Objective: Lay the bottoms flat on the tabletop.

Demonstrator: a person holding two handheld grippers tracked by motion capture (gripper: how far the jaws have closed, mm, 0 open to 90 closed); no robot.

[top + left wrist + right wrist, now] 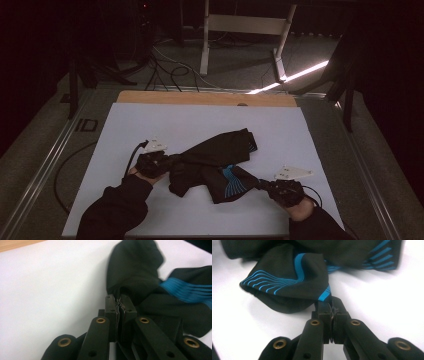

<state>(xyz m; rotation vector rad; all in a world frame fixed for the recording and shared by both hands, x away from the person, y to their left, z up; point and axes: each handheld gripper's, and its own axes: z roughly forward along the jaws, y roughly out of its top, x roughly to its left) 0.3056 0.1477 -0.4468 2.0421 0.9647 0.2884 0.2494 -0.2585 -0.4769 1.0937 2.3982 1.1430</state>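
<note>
A black garment with blue stripes (215, 162) lies crumpled on the white table sheet (150, 120), stretched between the two hands. My left gripper (172, 161) pinches its left end; in the left gripper view the jaws are closed on a fold of the black garment (132, 272), with my left gripper (120, 302) at the cloth's edge. My right gripper (260, 184) holds the lower right corner by the blue pattern. In the right gripper view my right gripper (331, 305) is shut on the striped garment (292, 277).
The wooden table edge (200, 98) runs along the far side. Cables (165, 70) and a white stand (205, 45) sit on the floor beyond. A metal rail (45, 165) flanks the table's left side.
</note>
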